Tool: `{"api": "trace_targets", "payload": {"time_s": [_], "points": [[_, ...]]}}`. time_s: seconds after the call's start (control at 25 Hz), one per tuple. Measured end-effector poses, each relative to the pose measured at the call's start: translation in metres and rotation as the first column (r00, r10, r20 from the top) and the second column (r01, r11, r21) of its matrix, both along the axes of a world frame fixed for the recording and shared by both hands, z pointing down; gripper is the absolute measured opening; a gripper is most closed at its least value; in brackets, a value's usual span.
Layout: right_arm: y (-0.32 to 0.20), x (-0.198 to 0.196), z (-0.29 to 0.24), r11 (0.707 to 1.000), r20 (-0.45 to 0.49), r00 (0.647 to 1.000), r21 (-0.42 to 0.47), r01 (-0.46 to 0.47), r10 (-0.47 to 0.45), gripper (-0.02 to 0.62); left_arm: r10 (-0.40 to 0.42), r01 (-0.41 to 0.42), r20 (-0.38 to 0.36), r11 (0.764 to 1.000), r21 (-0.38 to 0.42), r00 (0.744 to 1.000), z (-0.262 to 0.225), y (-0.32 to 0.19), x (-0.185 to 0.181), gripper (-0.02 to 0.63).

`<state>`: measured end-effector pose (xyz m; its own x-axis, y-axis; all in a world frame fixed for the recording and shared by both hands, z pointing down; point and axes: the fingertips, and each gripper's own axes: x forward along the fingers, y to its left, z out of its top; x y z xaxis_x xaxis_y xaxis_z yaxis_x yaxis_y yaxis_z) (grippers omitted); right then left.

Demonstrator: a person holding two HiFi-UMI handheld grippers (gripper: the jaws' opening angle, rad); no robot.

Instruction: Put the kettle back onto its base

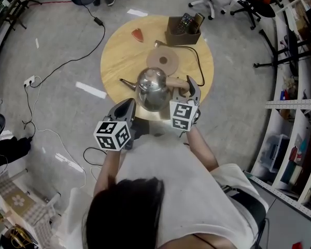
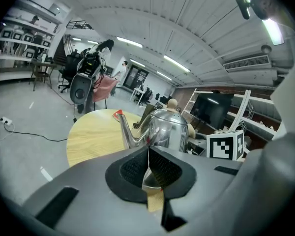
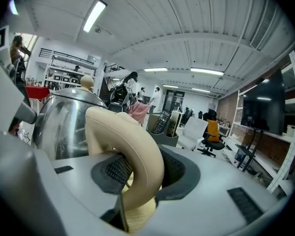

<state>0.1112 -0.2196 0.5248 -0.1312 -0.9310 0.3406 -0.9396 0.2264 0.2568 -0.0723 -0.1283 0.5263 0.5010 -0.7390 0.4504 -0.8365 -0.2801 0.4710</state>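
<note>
The steel kettle [image 1: 152, 88] is over the near part of the round wooden table [image 1: 119, 56], spout pointing left. Its beige handle [image 1: 177, 82] sticks out to the right, and my right gripper [image 1: 189, 87] is shut on it. In the right gripper view the curved handle [image 3: 132, 156] fills the space between the pads, with the kettle body [image 3: 64, 127] to the left. The round brown base [image 1: 163, 61] lies bare just beyond the kettle. My left gripper [image 1: 127, 108] hangs at the table's near edge, shut and holding nothing [image 2: 148, 167]; the kettle [image 2: 168, 129] stands just ahead of it.
A brown box [image 1: 183, 31] with remote controls stands at the table's far edge. A small red piece [image 1: 138, 35] lies at the far left. The base's black cord [image 1: 198, 66] runs off the right side. Cables [image 1: 52, 71] trail on the floor to the left.
</note>
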Motion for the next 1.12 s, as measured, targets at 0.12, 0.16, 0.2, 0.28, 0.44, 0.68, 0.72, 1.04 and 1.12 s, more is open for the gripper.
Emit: {"api": "trace_targets", "payload": {"time_s": [0.12,0.16,0.2,0.28,0.44,0.68,0.72,1.04,1.12], "points": [[-0.006,0.001,-0.017,0.999,0.014,1.0,0.035,-0.006,0.006,0.147,0.004,-0.004,-0.004,1.0,-0.003,1.0,0.002,-0.001,0.0,0.028],[-0.008,0.002,-0.022,0.999,0.017,1.0,0.047,-0.01,0.009,0.147,0.008,-0.008,-0.005,1.0,-0.003,1.0,0.002,-0.001,0.001,0.028],[-0.01,0.003,-0.026,0.998,0.018,1.0,0.056,-0.014,0.013,0.147,0.012,-0.012,-0.006,1.0,-0.003,1.0,0.003,-0.001,0.003,0.028],[-0.014,0.006,-0.033,0.997,0.018,1.0,0.07,-0.022,0.021,0.147,0.018,-0.018,-0.008,1.0,-0.002,1.0,0.004,-0.001,0.005,0.028],[-0.022,0.011,-0.043,0.995,0.026,0.999,0.085,-0.044,0.042,0.147,0.023,-0.023,-0.018,1.0,-0.001,1.0,0.005,-0.004,0.007,0.028],[-0.034,0.015,-0.053,0.992,0.046,0.997,0.102,-0.069,0.064,0.147,0.055,-0.054,-0.029,0.998,0.012,0.998,0.0,-0.013,0.017,0.028],[-0.036,0.016,-0.054,0.992,0.046,0.997,0.105,-0.073,0.068,0.147,0.059,-0.058,-0.029,0.998,0.014,0.998,0.0,-0.014,0.019,0.028],[-0.055,0.021,-0.059,0.988,0.068,0.994,0.117,-0.097,0.089,0.147,0.071,-0.07,-0.018,0.997,0.026,0.997,-0.004,-0.03,0.02,0.028],[-0.06,0.022,-0.06,0.988,0.068,0.993,0.116,-0.101,0.094,0.147,0.07,-0.07,-0.018,0.997,0.028,0.997,-0.005,-0.034,0.019,0.028]]}}
